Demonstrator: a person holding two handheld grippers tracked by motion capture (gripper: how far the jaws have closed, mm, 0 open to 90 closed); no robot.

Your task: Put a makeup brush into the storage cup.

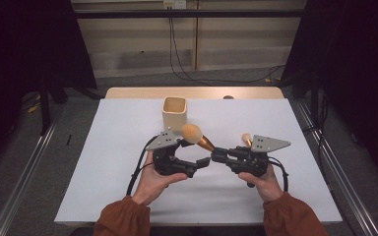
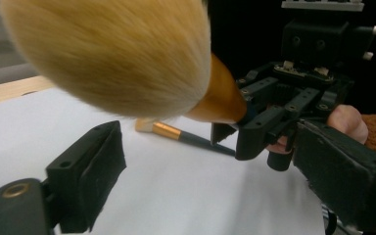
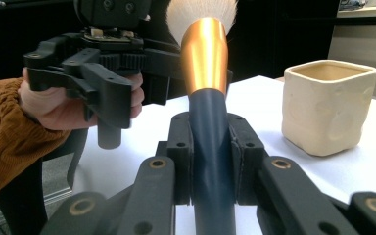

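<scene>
Both jaws of the right gripper (image 1: 215, 156) clamp the big brush (image 1: 198, 137) by its dark handle above the table (image 1: 108, 162), beside the open left gripper (image 1: 199, 164), whose jaw could knock it askew.

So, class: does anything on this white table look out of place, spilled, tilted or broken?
Only one thing: a thin dark brush with a gold ferrule lies flat on the white table, outside the cream square ceramic cup, which stands upright. The big fluffy gold-and-navy brush is clamped in the right claw. Nothing looks spilled or broken.
</scene>
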